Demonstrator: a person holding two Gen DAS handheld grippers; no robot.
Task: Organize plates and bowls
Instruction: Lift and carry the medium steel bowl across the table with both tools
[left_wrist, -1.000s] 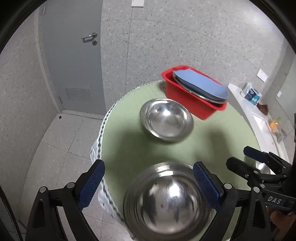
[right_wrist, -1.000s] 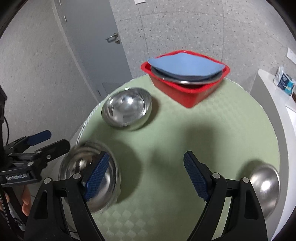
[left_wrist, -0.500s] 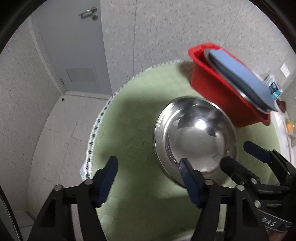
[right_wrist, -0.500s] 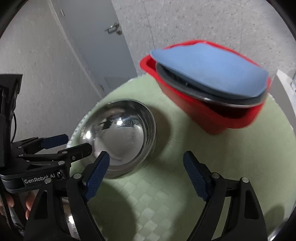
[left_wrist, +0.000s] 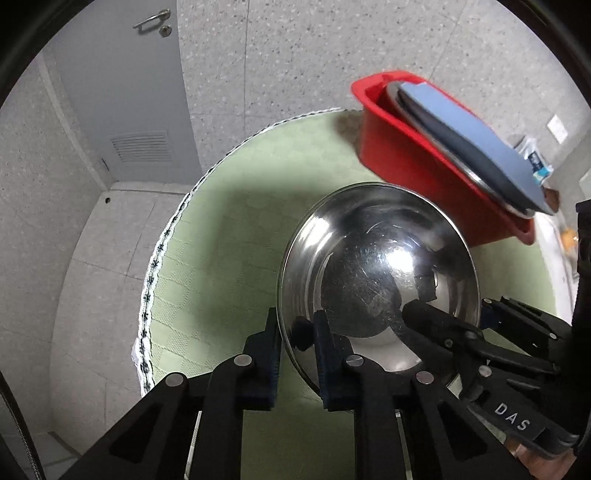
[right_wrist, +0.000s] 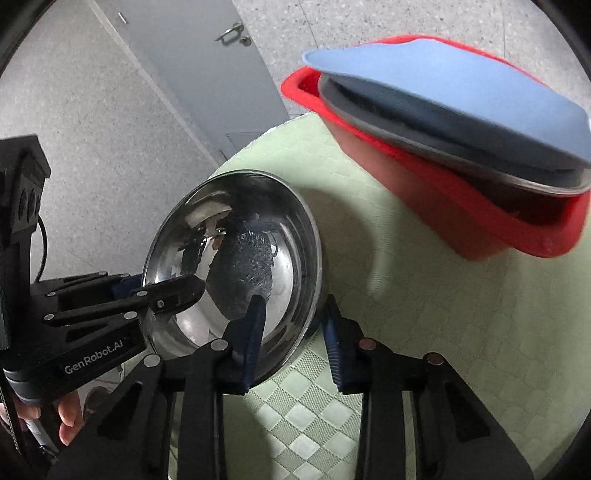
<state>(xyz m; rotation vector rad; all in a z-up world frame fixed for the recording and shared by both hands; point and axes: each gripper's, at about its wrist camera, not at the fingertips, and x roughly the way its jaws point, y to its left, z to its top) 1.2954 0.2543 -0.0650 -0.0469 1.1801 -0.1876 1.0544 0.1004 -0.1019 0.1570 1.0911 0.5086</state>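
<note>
A steel bowl (left_wrist: 380, 266) sits on the round green table (left_wrist: 229, 236); it also shows in the right wrist view (right_wrist: 240, 258). My left gripper (left_wrist: 297, 332) is shut on the bowl's near rim, one finger outside and one inside. My right gripper (right_wrist: 291, 325) is shut on the opposite rim in the same way. Each gripper shows in the other's view, the right one (left_wrist: 454, 321) and the left one (right_wrist: 162, 291). A red bin (right_wrist: 461, 229) behind holds a steel plate under a blue plate (right_wrist: 443, 92).
The table edge with a patterned trim (left_wrist: 162, 254) drops to a tiled floor on the left. A grey door (left_wrist: 122, 85) and a speckled wall stand behind. The red bin (left_wrist: 424, 162) sits close behind the bowl.
Both grippers moved forward to the far bowl and closed on its rim from opposite sides. The nearer bowl has dropped out of view.
</note>
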